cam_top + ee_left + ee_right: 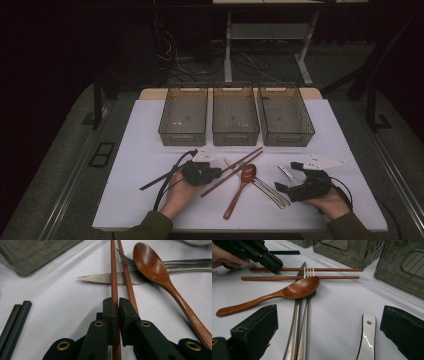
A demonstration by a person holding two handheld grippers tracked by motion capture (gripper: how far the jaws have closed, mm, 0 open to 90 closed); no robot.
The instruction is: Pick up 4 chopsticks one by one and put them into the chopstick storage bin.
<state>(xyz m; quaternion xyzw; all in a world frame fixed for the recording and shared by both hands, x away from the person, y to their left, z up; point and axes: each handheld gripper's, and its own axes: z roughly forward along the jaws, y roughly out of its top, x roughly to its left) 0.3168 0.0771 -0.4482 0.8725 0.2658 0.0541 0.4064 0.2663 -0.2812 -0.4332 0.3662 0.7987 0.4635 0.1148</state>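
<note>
Two chopsticks [126,277] lie just left of the wooden spoon [152,265]; the left gripper [117,305] pinches one, while the right gripper [327,340], beyond the spoon's other side, gapes empty.

Three grey mesh bins [183,116] sit in a row at the back of the white table [140,160]. In front lie two brown wooden chopsticks [235,170], two black chopsticks [13,322], one wooden spoon [243,182], one metal fork [305,315], one serrated knife [100,279] and one white spoon [367,340].
</note>
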